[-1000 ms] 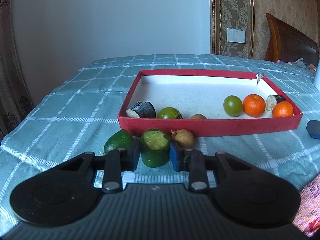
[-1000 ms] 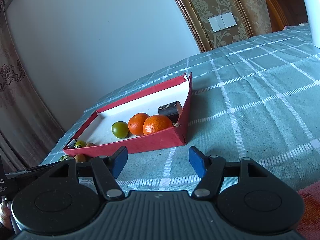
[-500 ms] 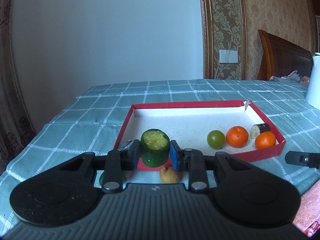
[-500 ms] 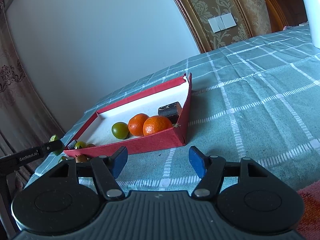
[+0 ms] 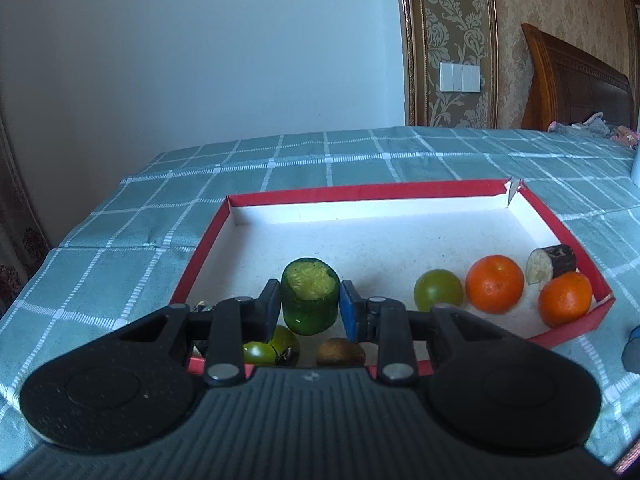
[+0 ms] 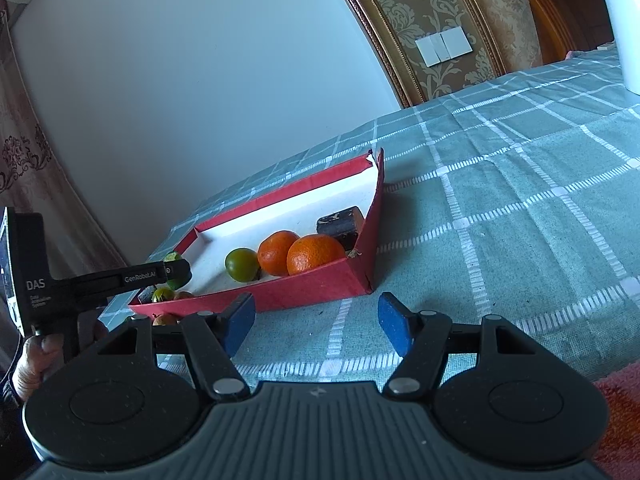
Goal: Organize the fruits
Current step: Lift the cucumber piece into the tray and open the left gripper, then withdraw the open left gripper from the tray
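Note:
My left gripper (image 5: pixel 309 309) is shut on a green cucumber chunk (image 5: pixel 310 295) with a pale cut top, held above the near left part of the red tray (image 5: pixel 360 192). In the tray lie a green tomato (image 5: pixel 438 290), two oranges (image 5: pixel 494 283), a dark eggplant piece (image 5: pixel 552 263), another green tomato (image 5: pixel 268 349) and a brown fruit (image 5: pixel 340 354). My right gripper (image 6: pixel 316 322) is open and empty over the cloth, near the tray's (image 6: pixel 320 284) right corner. The left gripper (image 6: pixel 140 278) also shows there over the tray's left end.
The table has a teal checked cloth (image 5: pixel 120 248). A white object (image 6: pixel 616 20) stands at the far right. A brown fruit (image 6: pixel 165 319) lies on the cloth outside the tray's near wall. A red cloth (image 6: pixel 620 408) lies at the near right edge.
My left gripper lifted the cucumber chunk off the cloth and carried it forward over the tray's near wall. The right gripper has stayed still and open.

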Available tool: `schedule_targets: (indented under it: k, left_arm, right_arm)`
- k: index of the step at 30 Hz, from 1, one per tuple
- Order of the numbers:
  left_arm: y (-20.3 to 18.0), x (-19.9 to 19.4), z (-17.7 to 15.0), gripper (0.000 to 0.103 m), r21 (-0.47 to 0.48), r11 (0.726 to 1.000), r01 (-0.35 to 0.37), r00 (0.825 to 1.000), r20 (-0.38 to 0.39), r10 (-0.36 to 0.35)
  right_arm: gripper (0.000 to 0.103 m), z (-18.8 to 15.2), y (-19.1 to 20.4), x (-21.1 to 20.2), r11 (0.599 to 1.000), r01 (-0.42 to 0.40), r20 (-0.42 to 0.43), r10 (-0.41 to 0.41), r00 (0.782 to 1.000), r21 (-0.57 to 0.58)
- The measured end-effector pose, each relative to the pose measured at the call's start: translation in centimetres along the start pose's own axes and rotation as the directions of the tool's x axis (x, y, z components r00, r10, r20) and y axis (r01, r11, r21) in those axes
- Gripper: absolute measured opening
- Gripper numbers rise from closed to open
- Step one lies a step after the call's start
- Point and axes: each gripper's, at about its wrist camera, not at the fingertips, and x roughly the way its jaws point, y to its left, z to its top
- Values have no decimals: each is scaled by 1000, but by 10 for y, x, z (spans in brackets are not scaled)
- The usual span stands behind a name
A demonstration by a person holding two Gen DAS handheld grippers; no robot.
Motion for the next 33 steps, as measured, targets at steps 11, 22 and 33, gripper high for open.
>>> schedule_targets:
  k: [11, 22, 33]
  left_arm:
    - [-3, -10, -13, 73, 43, 998, -55, 998, 44, 53]
    - [21, -81, -14, 96, -56, 995, -80, 987, 133, 87]
    - [76, -77, -65, 97, -224, 961, -162, 982, 60, 179]
  right_arm:
    - [73, 1, -2, 1, 1000, -7, 11, 7, 1000, 6]
    - [73, 1, -2, -1, 1000, -1, 13, 1, 1000, 6]
    - [73, 0, 6, 0, 999, 27, 13, -26, 1000, -38]
